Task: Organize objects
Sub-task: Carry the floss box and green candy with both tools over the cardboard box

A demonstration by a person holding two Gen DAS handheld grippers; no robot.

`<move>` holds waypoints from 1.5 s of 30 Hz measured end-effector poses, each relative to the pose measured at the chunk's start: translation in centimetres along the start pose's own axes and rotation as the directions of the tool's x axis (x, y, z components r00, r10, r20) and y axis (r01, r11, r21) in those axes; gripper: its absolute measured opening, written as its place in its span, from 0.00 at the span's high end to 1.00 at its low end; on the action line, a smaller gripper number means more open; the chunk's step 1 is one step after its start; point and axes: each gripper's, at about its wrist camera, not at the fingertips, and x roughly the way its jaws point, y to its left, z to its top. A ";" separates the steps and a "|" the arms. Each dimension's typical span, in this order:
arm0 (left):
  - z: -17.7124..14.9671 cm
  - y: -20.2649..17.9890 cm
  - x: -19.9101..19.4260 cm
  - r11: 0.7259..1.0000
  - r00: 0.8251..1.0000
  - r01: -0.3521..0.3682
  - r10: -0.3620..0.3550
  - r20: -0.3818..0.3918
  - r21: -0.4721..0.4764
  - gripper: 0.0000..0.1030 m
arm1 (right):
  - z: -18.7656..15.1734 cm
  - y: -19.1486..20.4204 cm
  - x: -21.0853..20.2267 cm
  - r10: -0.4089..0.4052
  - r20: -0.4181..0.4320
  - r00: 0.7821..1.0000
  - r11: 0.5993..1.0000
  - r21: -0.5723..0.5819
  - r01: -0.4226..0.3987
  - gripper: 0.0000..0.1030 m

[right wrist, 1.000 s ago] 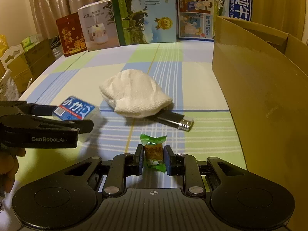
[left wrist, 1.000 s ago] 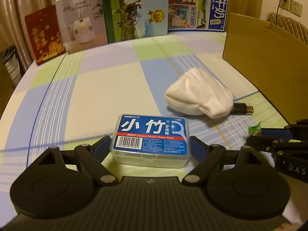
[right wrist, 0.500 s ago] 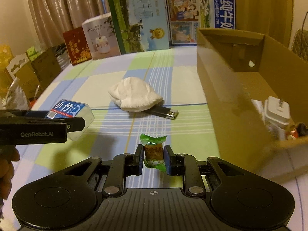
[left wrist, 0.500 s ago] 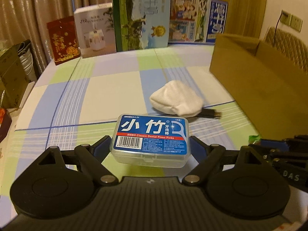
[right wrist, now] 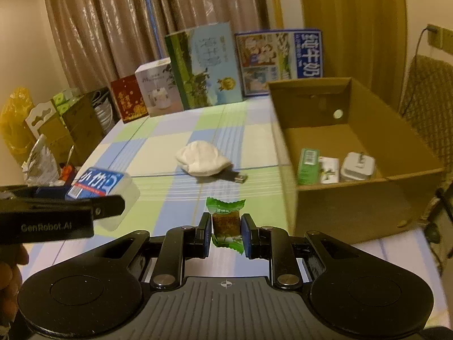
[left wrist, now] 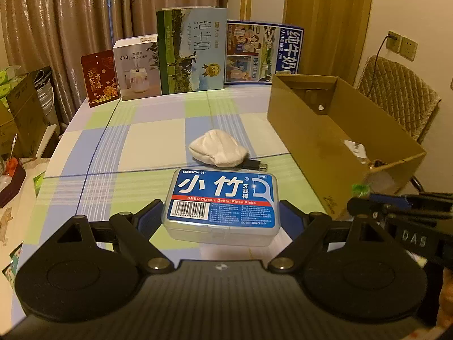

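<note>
My left gripper [left wrist: 220, 221] is shut on a clear dental floss pick box [left wrist: 222, 202] with a blue label, held in the air above the checked tablecloth. The same box [right wrist: 99, 182] shows at the left of the right wrist view. My right gripper [right wrist: 226, 233] is shut on a green-wrapped candy [right wrist: 226, 221], also lifted. An open cardboard box [right wrist: 365, 181] stands to the right and holds a green packet [right wrist: 308, 165], a white item [right wrist: 329, 168] and a white plug adapter [right wrist: 358, 165]. On the table lie a white cloth [left wrist: 218, 151] and a black USB stick [left wrist: 256, 165].
Several printed cartons [left wrist: 195, 53] stand along the table's far edge in front of curtains. A padded chair [left wrist: 396, 96] is behind the cardboard box [left wrist: 325, 130]. Boxes and bags [right wrist: 42, 130] crowd the floor left of the table.
Both grippers have risen well above the table with their loads still held. The view now looks down into the cardboard box, whose contents have come into sight.
</note>
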 end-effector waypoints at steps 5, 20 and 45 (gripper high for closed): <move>-0.8 -1.1 -2.2 1.000 1.000 0.010 -0.010 -0.001 -0.017 0.19 | -0.3 -0.8 -3.0 -0.008 0.027 1.000 1.000 0.004 0.008 0.81; -1.0 -4.2 -4.2 0.999 0.999 0.034 -0.034 0.013 0.016 0.19 | -0.4 -3.6 -6.3 -0.045 0.064 0.997 0.998 0.044 0.042 0.81; 0.2 -7.1 -3.4 0.995 0.996 0.084 -0.085 0.002 0.056 0.19 | 0.5 -6.7 -7.2 -0.082 0.079 0.993 0.993 0.093 0.075 0.81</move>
